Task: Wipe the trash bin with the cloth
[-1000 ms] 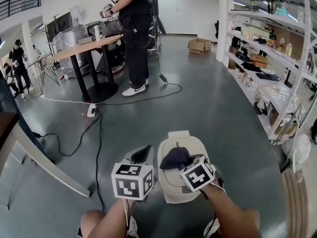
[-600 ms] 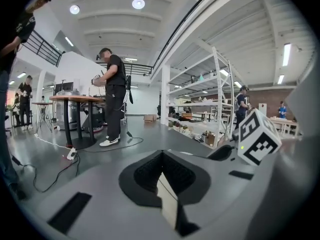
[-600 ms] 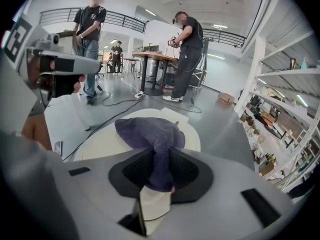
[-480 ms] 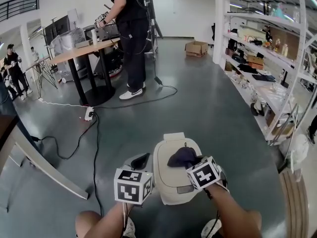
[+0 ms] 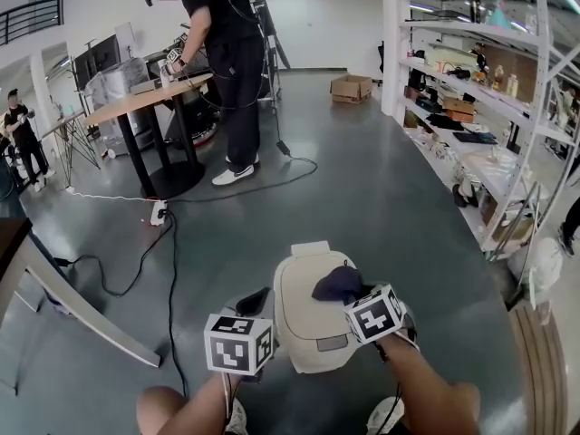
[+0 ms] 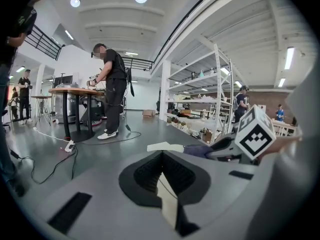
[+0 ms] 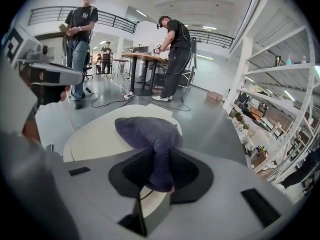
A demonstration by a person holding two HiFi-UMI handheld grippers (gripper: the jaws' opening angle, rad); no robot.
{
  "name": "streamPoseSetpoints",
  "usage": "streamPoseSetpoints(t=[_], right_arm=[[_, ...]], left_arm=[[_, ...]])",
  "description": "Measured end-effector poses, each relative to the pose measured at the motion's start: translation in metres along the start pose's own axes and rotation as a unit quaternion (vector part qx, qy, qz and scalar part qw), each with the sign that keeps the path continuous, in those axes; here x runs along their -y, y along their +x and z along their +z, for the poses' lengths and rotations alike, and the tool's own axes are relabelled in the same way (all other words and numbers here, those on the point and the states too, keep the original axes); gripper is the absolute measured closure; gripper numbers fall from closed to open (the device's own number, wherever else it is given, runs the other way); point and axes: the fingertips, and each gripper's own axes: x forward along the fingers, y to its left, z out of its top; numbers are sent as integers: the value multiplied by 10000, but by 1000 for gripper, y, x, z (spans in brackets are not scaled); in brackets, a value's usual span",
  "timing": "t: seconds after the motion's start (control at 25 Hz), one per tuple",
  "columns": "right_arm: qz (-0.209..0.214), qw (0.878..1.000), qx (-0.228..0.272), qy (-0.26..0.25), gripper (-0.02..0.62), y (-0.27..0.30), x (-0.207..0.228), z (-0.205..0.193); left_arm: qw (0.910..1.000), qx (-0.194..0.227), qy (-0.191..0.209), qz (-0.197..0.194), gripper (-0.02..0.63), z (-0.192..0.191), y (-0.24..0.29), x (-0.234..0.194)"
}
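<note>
1. Open workshop with a grey concrete floor (image 5: 390, 207). The bin stands on it directly below the wearer, low centre in the head view.
2. Trash bin (image 5: 304, 311): cream, upright, with its rounded lid down.
3. Cloth (image 5: 337, 284): dark purple and bunched, lying on the far-right part of the lid. One end runs back into the right gripper.
4. Right gripper (image 5: 352, 295): jaws clamped on the cloth's tail. Its own view shows the fabric pinched between the pads, with the rest spilling forward onto the lid. It sits over the lid's right side.
5. Left gripper (image 5: 256, 299): jaws closed together with nothing between them. It is just beside the bin's left flank; whether it touches can't be told. Its view looks past the lid edge toward the cloth and the right gripper's marker cube.
6. A black cable (image 5: 172, 270) runs across the floor left of the bin, up to a white power strip (image 5: 158, 214).
7. Upper left: a person in black (image 5: 227, 53) stands at a wood-top table (image 5: 145, 98). A second person (image 5: 20, 139) is at the far left edge.
8. Right side: a white shelving rack (image 5: 542, 125), loaded. A cardboard box (image 5: 349, 87) sits on the floor at the far end.
</note>
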Motion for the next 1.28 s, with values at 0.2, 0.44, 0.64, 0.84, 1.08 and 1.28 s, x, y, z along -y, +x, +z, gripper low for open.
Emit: streamPoseSetpoints(t=[0.2,0.44,0.64,0.84,1.08,1.28], right_arm=[[-75,9997,216,81,508,-11,4,6],[170,9966,802,102,508,-43,-21,32],[504,9948,873,-136,508,-51,-60,42],[677,9933,769,-526,508,-54,-97,44],[821,9908,653,-855,508,-49,-125,38],[919,9887,430,-1102,508,-45,-137,25]], left_arm=[[10000,3,45,27,606,-1,1,4],[9991,316,3,268,606,11,-6,-6],[9994,270,-60,229,606,6,-11,-7],[9997,190,-17,168,606,2,-17,-4],[9997,134,69,186,606,-5,-24,-7],[9997,158,105,171,606,-5,-28,-8]])
